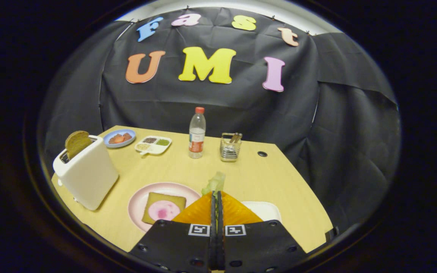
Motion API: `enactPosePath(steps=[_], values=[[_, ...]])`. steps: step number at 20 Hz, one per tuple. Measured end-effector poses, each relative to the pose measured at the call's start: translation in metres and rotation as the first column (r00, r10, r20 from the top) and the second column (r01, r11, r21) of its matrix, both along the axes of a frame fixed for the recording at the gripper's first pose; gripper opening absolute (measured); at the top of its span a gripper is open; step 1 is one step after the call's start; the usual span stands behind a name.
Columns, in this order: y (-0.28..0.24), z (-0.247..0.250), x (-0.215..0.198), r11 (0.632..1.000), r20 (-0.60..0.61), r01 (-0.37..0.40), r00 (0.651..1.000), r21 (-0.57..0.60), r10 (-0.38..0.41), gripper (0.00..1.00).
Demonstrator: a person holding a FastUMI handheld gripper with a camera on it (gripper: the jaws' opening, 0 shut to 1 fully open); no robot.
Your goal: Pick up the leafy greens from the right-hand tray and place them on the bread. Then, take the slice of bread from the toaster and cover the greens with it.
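Observation:
My gripper (215,194) is shut on the pale leafy greens (214,182), which stick up just past the fingertips, lifted above the table. To the left of the fingers a pink plate (137,203) carries a slice of bread (163,207) with a round pink slice of meat on top. To the right of the fingers lies the white tray (266,209), partly hidden by them. A white toaster (85,170) stands further left, with a brown slice of bread (76,143) poking out of its slot.
Beyond the fingers stand a water bottle (197,132) and a wire basket (230,148) with utensils. At the back left are a blue plate (119,138) with food and a white divided dish (153,144). The wooden table (279,178) has a small cable hole (262,154).

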State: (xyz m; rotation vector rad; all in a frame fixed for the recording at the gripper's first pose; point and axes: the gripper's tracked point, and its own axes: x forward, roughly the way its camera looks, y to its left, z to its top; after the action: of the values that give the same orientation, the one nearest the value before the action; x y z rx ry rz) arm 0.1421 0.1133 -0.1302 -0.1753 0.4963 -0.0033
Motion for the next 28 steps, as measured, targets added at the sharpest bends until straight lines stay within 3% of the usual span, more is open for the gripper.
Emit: enactPosePath(steps=[14,28], values=[[0.145,-0.019,-0.009,0.986,0.000,-0.162,0.987,0.030,0.162,0.00],[0.095,-0.098,0.050,0.994,-0.116,-0.090,0.989,0.058,0.096,0.00]])
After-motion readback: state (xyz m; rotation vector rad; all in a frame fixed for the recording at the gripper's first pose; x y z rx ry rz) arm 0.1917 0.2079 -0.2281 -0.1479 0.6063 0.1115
